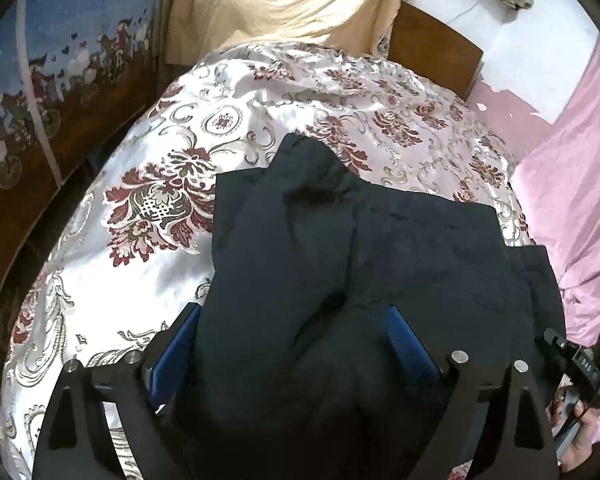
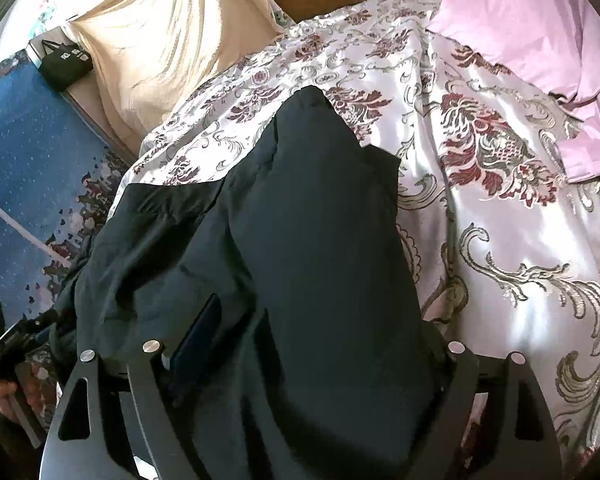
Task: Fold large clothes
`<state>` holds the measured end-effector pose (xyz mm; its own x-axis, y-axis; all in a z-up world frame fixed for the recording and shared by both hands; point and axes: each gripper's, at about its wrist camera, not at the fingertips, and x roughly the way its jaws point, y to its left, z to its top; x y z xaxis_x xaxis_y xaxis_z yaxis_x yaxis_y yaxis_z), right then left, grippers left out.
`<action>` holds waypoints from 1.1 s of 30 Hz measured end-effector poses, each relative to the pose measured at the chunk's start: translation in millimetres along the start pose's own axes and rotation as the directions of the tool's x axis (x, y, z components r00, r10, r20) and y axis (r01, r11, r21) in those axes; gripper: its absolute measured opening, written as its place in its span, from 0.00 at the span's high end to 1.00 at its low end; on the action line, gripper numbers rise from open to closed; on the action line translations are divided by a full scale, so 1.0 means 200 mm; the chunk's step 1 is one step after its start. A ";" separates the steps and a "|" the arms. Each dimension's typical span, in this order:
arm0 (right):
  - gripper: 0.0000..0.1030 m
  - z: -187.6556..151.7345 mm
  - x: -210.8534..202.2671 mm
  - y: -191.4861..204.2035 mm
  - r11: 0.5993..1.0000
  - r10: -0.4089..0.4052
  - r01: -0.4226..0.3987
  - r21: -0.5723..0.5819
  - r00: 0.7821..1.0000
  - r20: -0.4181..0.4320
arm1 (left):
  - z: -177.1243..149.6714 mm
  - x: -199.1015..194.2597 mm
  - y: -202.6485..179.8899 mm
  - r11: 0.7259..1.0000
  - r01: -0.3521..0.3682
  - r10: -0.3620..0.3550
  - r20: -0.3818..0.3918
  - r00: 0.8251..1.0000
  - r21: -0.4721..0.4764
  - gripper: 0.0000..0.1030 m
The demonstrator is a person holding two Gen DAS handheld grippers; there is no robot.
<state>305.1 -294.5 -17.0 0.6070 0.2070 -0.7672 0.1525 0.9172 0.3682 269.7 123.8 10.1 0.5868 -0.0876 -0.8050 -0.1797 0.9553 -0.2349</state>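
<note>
Dark garment [image 1: 364, 264] heaped mid-frame on floral bedspread [image 1: 172, 216] (no containers visible); left gripper [image 1: 296, 344] and right gripper [image 2: 312, 344] spread wide, astride cloth, not clamping.

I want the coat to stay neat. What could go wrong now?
The dark garment bulges up between the open jaws of the left gripper, so pulling away could snag it and undo the fold. The same goes for the right gripper. The floral bedspread looks shiny and slick, so the bundle might slide. One edge sticks out unevenly, so the next fold may come out crooked.
</note>
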 end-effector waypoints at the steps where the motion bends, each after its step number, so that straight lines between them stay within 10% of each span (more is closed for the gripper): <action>1: 0.18 0.00 -0.01 0.01 1.000 0.000 0.000 -0.008 1.000 0.008 | -0.01 -0.01 -0.01 1.000 -0.003 0.003 0.004 1.000 0.008 0.10; 5: 0.03 -0.01 -0.07 0.05 0.997 -0.044 0.046 -0.059 0.998 0.040 | -0.04 -0.07 -0.06 0.999 -0.001 0.000 0.033 0.999 0.038 0.10; 18: 0.02 -0.05 -0.29 0.12 0.983 -0.112 0.134 -0.126 0.979 0.169 | -0.14 -0.23 -0.18 0.995 -0.012 -0.002 0.138 0.990 0.103 0.03; 33: 0.02 -0.22 -0.53 0.35 0.967 -0.072 0.146 -0.209 0.943 0.324 | -0.36 -0.51 -0.40 0.961 -0.109 0.007 0.371 0.929 0.255 0.01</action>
<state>216.4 -237.8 67.4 0.8143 0.0188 -0.5801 0.0732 0.9882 0.1348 168.0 35.8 72.0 0.8363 0.0301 -0.5474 -0.0356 0.9994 0.0007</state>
